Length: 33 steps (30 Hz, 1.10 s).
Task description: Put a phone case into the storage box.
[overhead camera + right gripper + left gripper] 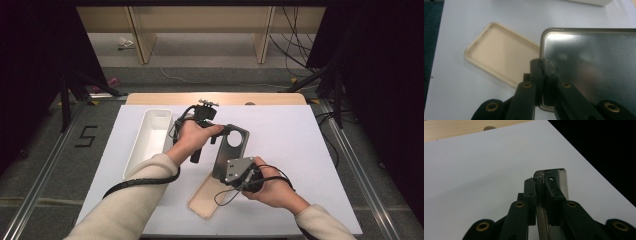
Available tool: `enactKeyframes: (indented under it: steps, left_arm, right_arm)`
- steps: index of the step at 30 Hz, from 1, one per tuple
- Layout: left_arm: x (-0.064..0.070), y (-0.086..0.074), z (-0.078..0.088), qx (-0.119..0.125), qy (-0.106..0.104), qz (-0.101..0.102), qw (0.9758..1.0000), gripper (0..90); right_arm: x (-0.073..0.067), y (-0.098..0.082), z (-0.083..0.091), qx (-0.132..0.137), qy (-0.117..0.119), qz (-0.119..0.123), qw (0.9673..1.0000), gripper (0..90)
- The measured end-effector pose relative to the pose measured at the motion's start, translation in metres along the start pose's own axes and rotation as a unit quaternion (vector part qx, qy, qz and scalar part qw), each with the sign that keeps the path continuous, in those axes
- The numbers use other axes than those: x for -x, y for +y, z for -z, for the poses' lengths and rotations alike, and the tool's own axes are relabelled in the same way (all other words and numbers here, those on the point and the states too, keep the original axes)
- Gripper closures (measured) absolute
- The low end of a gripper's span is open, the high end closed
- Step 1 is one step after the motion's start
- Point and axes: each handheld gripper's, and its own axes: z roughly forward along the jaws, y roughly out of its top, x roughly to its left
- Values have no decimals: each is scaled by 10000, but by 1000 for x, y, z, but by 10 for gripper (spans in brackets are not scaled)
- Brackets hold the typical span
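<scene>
Tools grip one grey phone case (231,150) above the counter (300,145): left tool (223,131) clamped on its top, right tool (234,172) on its bottom edge.

Tool (541,75) clamped the grey metal plate (594,62) at its corner edge; beige tray (499,57) lay beyond-left of tool on white bench (474,15).

Even overhead light brightens the white table (300,145), dark surroundings, glare on the metal plate (594,65), close jaws blurred.
</scene>
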Motion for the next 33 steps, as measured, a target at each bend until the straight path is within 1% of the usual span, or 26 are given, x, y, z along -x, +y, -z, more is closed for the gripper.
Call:
enactKeyframes:
  steps: [2,6,7,8,9,10,12,13,14,15,16,18,19,21,24,26,28,31,32,33]
  left_arm:
    - [5,0,1,63,-17,-104,9999,815]
    - [11,1,3,191,-14,-300,9994,817]
    - [13,1,4,235,-9,-370,9990,817]
    - [13,1,5,241,24,-444,9987,818]
    - [14,1,6,278,140,-611,9976,818]
    - [15,1,7,331,231,-738,9965,818]
    - [14,2,9,375,315,-837,9953,818]
    - [12,1,10,422,336,-890,9946,818]
    - [12,1,11,447,335,-912,9943,818]
    - [10,1,13,484,323,-934,9939,818]
    - [9,1,14,520,338,-940,9936,818]
    - [6,0,18,594,389,-1016,9923,818]
    - [4,0,20,653,423,-1061,9913,818]
    - [0,-1,24,699,426,-1139,9901,817]
    - [-7,-2,30,794,426,-1248,9881,817]
    - [-10,-2,33,859,414,-1265,9874,818]
    - [-14,-3,37,903,429,-1298,9865,818]
    - [-20,-4,43,1035,504,-1306,9847,817]
    - [-21,-4,44,1082,515,-1289,9844,817]
    - [-23,-4,47,1114,527,-1322,9835,817]
  right_arm:
    - [0,-1,0,-11,-2,-37,10000,887]
    - [1,-2,-1,-4,-94,-84,9999,879]
    - [1,-2,-1,-24,-111,-147,9998,873]
    - [2,-3,-1,-4,-158,-141,9998,852]
    - [2,-4,-1,-10,-148,-179,9997,826]
    - [3,-4,-1,13,-200,-214,9996,782]
    - [4,-6,0,42,-299,-317,9990,730]
    - [4,-6,1,83,-391,-382,9985,690]
    - [5,-7,1,135,-446,-463,9978,638]
    - [6,-8,2,155,-490,-542,9972,605]
    - [7,-8,3,190,-554,-636,9963,572]
    - [10,-10,6,271,-664,-827,9940,487]
    - [11,-12,7,331,-729,-942,9923,449]
    - [16,-15,11,458,-828,-1195,9883,382]
    - [19,-19,17,627,-935,-1454,9830,325]
    - [21,-21,19,723,-994,-1615,9792,298]
    - [22,-24,21,757,-1008,-1724,9769,280]
    - [24,-28,23,803,-1078,-1865,9732,262]
    - [24,-29,24,825,-1117,-1894,9720,259]
    - [25,-30,24,844,-1135,-1904,9715,258]
